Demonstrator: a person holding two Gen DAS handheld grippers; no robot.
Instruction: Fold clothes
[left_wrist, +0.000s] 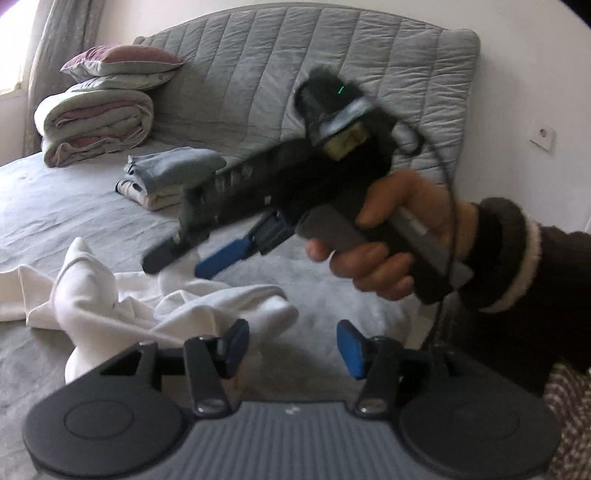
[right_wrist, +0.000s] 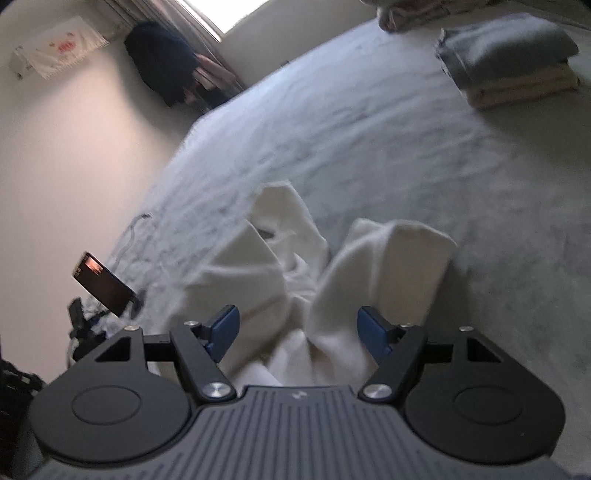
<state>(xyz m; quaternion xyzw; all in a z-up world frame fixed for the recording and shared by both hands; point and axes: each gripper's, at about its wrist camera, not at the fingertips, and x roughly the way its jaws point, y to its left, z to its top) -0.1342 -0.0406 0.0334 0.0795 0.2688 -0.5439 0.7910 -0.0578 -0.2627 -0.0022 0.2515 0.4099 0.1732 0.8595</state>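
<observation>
from the left wrist, the left gripper (left_wrist: 291, 347) hangs low over the bed (left_wrist: 74, 206) with its fingers (left_wrist: 351, 349) spread and nothing pressed between them; the crumpled white garment (left_wrist: 110, 299) lies just beyond and to the left of them, bunched up in peaks on the grey cover. across the view a hand (left_wrist: 391, 251) in a dark sleeve (left_wrist: 524, 266) grips the handle of the right gripper (left_wrist: 184, 262), which slants down toward the garment, its blue-tipped fingers parted above the cloth, blurred. farther back on the bed sits a stack of folded clothes (left_wrist: 170, 177), grey piece on top and cream below, and behind it, against the quilted headboard (left_wrist: 295, 59), a rolled duvet (left_wrist: 96, 125) with pillows (left_wrist: 118, 66) on it. from the right wrist, the right gripper (right_wrist: 297, 332) shows its fingers (right_wrist: 225, 326) released, wide apart, with a raised fold of the white garment (right_wrist: 303, 258) standing between them, though i cannot tell whether either pad touches it. the stack of folded clothes (right_wrist: 509, 62) is well apart at the upper right. at the left edge of the bed a phone (right_wrist: 105, 282) stands propped on a small stand, and dark clothing (right_wrist: 162, 62) hangs by the window. no container is involved; everything lies straight on the bed.
</observation>
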